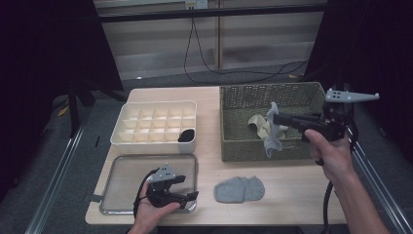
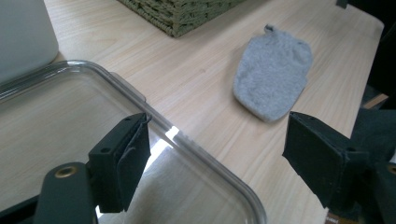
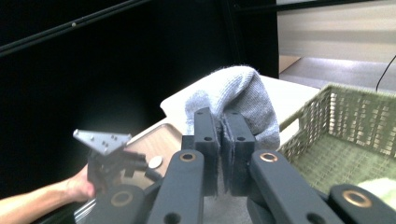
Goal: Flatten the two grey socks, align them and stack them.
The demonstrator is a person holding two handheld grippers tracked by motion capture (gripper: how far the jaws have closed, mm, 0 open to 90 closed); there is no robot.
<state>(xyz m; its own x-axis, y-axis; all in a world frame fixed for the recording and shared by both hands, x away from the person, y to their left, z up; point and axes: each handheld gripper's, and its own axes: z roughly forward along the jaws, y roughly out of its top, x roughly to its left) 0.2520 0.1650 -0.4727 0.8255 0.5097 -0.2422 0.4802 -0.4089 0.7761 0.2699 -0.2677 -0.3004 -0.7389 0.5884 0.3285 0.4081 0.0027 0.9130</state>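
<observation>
Two tools in play, one per hand. Hard to read first: in the high view the dark lump in a lower right cell of the cream divider box is too small and dark to identify, and a pale cloth item inside the wicker basket is partly covered by the hanging sock. The right forearm is cut off at the lower right edge of that frame; the left hand is cut off at the bottom edge. In the right tool view the upper left is black, and the far hand at lower left is blurred. Right tool, right of centre in the high view: jaws pressed together on a grey sock, which hangs from them over the basket's front part; in the right tool view the sock bulges above the pinched pads, and the basket sits at the right of frame. Left tool, lower left of the high view: jaws spread wide with nothing between them, over the lower right corner of a clear plastic lid lying flat on the table. In the left tool view one pad sits over the lid's rim, the other stands over bare table. A second grey sock lies flat on the table just right of the lid, below the basket; in the left tool view it lies at upper right, apart from both pads.
</observation>
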